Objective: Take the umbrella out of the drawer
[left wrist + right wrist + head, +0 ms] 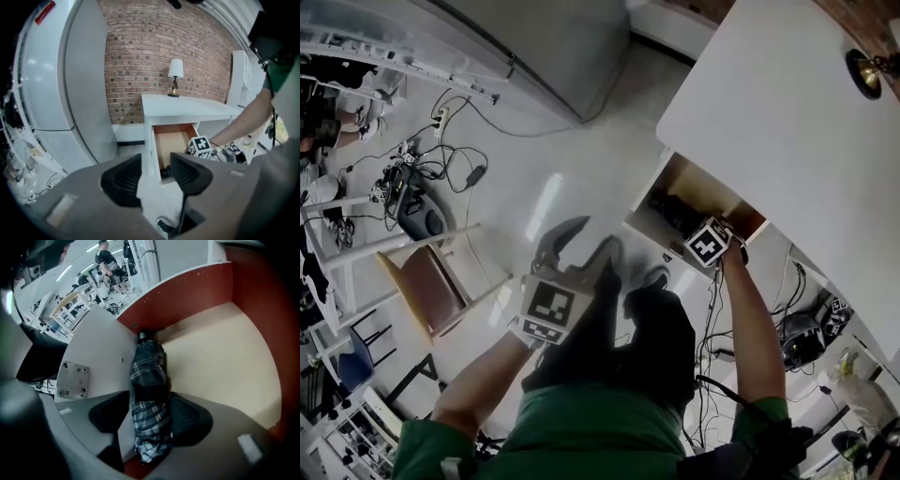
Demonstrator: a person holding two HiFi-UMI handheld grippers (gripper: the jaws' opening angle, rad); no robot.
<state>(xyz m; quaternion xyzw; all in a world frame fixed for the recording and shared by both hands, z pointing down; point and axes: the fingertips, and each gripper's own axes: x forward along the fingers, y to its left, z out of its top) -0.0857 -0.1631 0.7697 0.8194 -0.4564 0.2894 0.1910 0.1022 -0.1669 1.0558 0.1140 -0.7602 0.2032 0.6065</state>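
Observation:
A folded plaid umbrella (150,394) lies inside the open drawer (675,192), along its white wall (98,362) on the tan bottom (220,357). My right gripper (150,420) reaches down into the drawer, jaws open. The umbrella sits between them, with the white wall in front of the left pad. In the head view only its marker cube (708,242) shows at the drawer's edge. My left gripper (586,239) hangs open and empty over the floor, short of the drawer (173,145).
The drawer belongs to a white table (787,122) with a small lamp (864,70) on it. A big grey cabinet (534,47) stands beyond. A chair (431,286) and loose cables (441,159) lie to the left on the floor.

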